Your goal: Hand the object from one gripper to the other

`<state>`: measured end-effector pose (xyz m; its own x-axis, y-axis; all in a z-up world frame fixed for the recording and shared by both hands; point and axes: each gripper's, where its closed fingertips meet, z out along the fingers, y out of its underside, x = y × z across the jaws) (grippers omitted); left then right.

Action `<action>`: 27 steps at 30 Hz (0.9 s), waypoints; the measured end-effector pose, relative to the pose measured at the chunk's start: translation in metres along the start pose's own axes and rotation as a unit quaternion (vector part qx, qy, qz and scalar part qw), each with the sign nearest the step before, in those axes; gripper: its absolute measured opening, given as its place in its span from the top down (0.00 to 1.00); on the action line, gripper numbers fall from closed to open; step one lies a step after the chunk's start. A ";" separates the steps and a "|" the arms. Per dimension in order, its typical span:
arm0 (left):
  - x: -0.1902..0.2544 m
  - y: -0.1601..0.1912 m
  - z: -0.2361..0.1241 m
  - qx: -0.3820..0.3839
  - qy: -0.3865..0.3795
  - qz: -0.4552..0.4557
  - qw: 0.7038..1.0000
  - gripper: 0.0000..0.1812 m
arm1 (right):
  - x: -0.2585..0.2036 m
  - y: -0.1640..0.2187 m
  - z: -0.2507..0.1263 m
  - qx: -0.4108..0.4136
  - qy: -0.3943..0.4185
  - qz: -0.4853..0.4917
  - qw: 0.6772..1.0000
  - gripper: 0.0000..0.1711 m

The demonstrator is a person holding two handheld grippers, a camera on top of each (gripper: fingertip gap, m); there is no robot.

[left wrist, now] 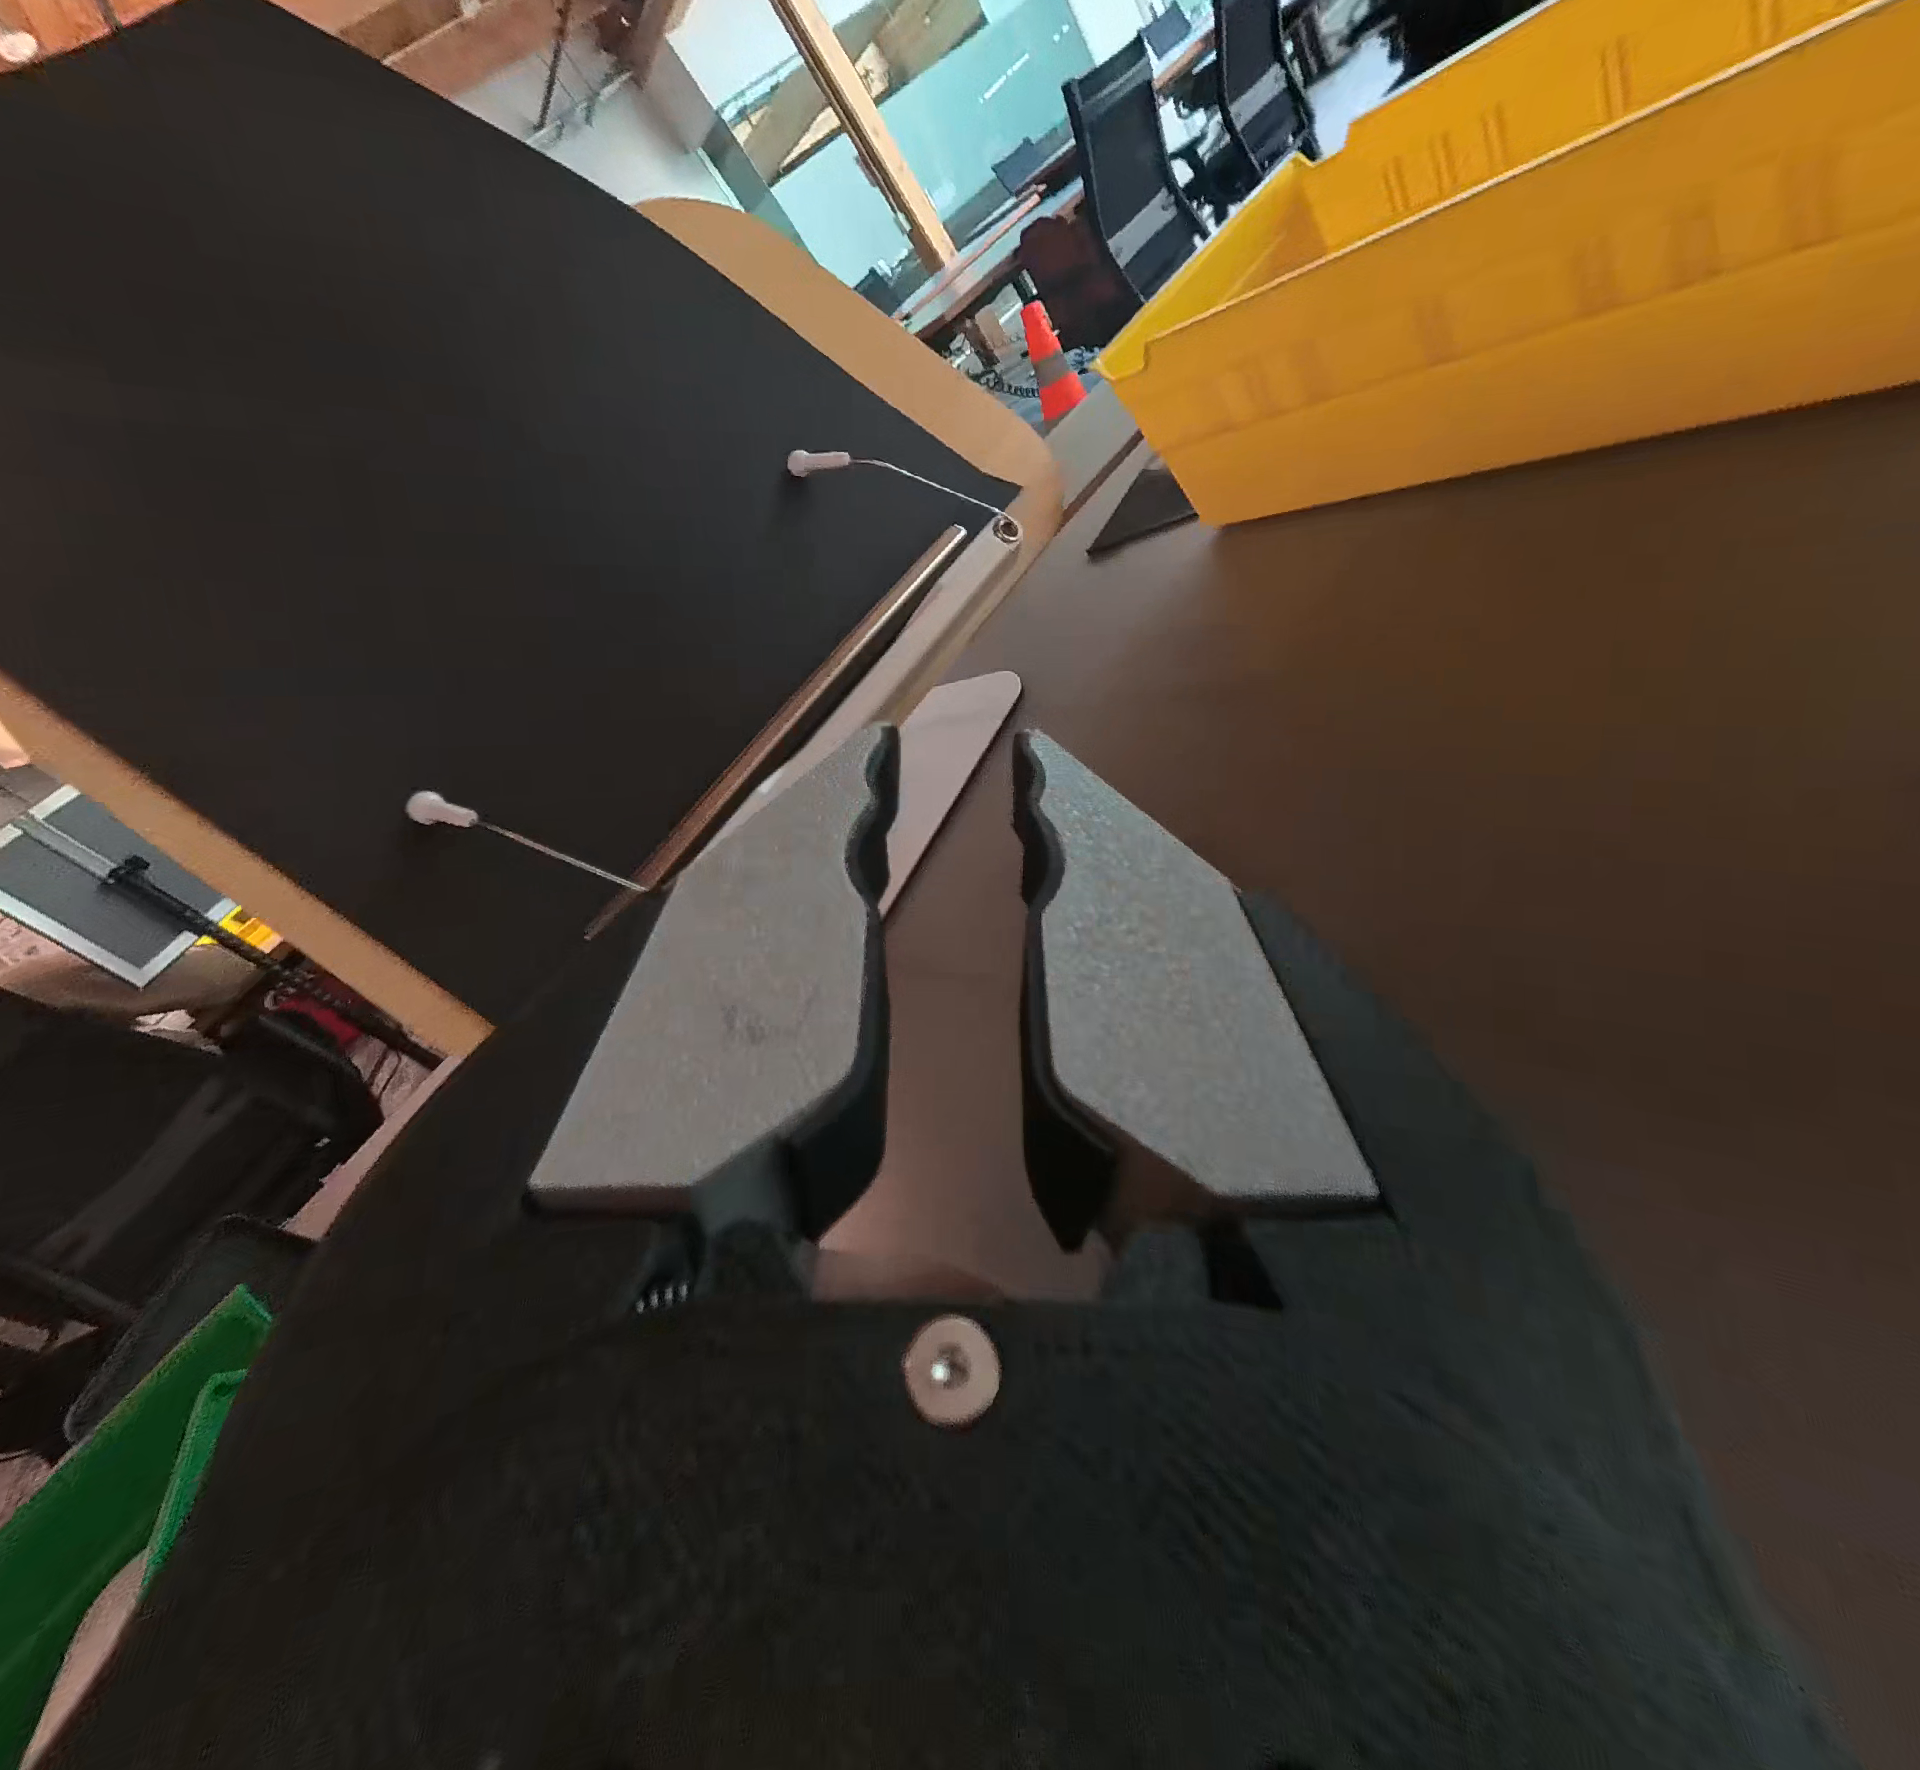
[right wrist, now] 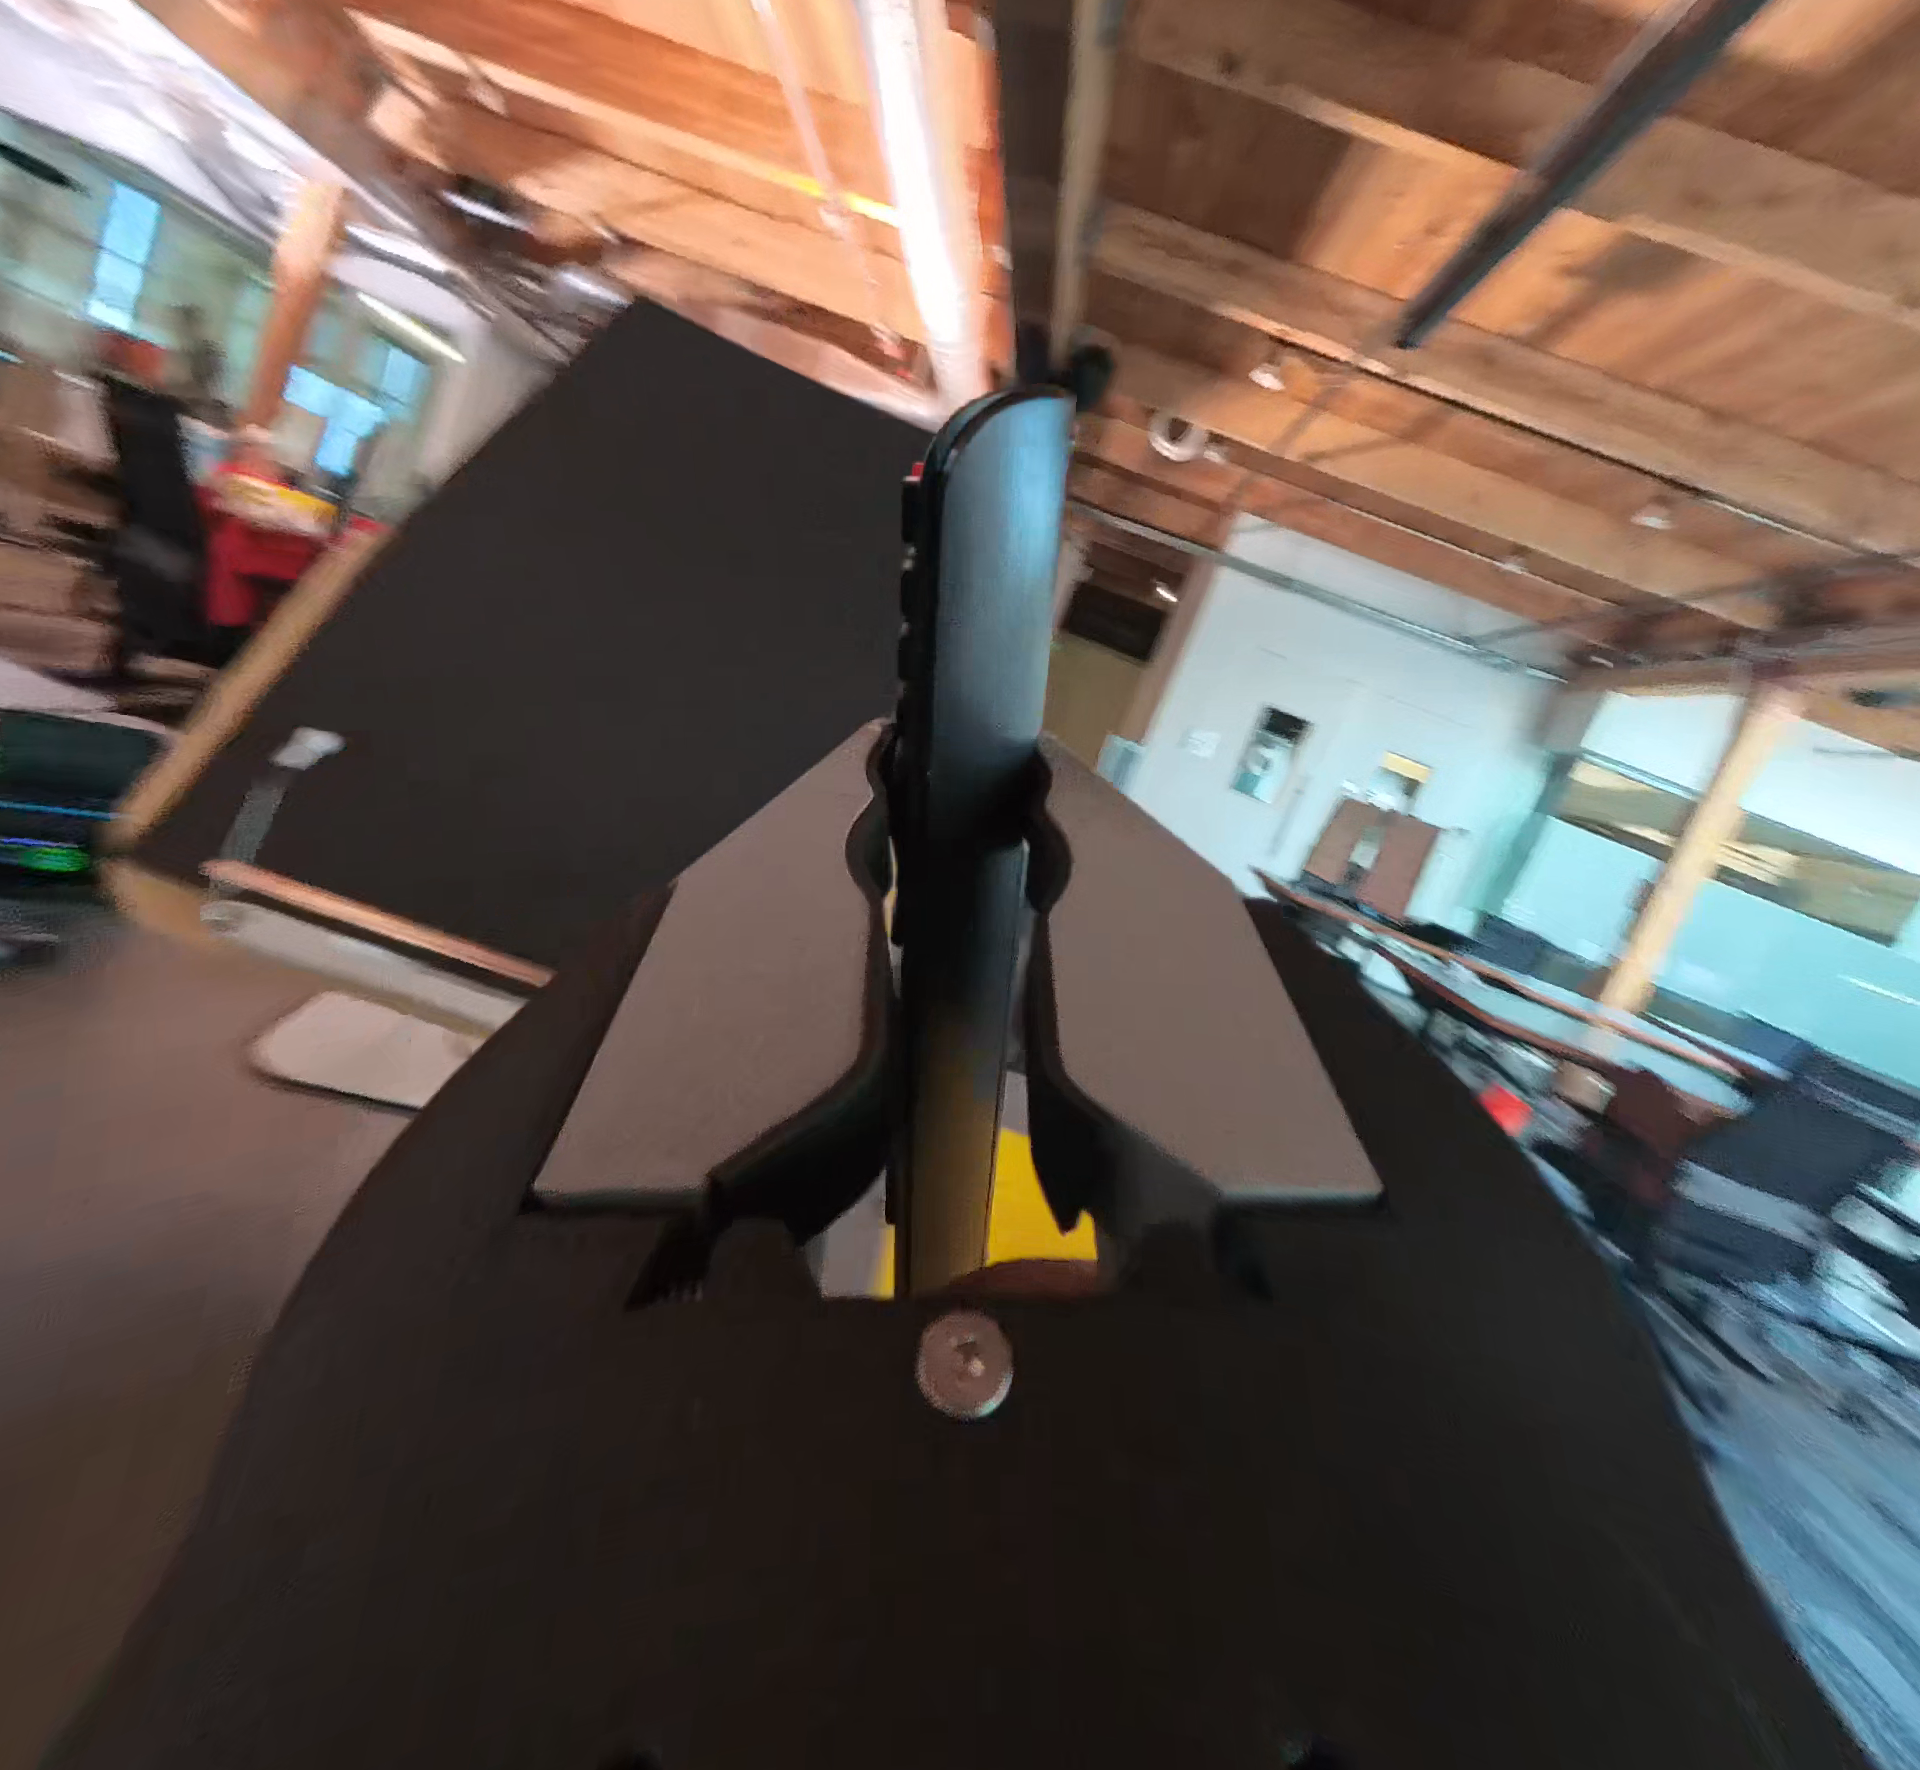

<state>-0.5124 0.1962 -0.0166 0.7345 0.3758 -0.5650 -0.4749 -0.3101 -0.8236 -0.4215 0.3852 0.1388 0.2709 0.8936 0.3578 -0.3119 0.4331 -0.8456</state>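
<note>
- Tabletop, dark brown and matte, lies close under the left gripper, so a handover done here is best kept above it with room for the object to clear the surface.
- Tall black backboard with a pale wooden edge stands at the table's left side; both tools should meet away from it and from the yellow plastic bin that sits on the table further off.
- Right gripper is raised and tilted towards the wooden ceiling, its two dark fingers pinching a slim black remote control with raised buttons along one side. The view is smeared, so I judge it is in motion; steadying it first would help.
- That remote stands upright between the pads, held low on its body, with a long upper length free. That free end looks like the sensible place for the receiving tool to take hold.
- Left gripper points low along the table, fingers apart with nothing between them. The gap looks only modest, so I would widen it before approach, line the pads up with the remote's flat faces, and close firmly before the right lets go.
- Neither view shows the other tool, so they appear well apart.
</note>
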 end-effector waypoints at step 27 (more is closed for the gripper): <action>0.030 0.067 0.023 -0.159 0.081 -0.130 0.975 0.70 | 0.011 0.048 0.023 -0.137 -0.058 0.144 0.978 0.71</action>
<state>-0.5329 0.2067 -0.0897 0.8890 0.3433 -0.3032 -0.1070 -0.4879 -0.8663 -0.4543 0.4185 0.1115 0.0977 0.9881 0.1184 -0.0990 0.1280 -0.9868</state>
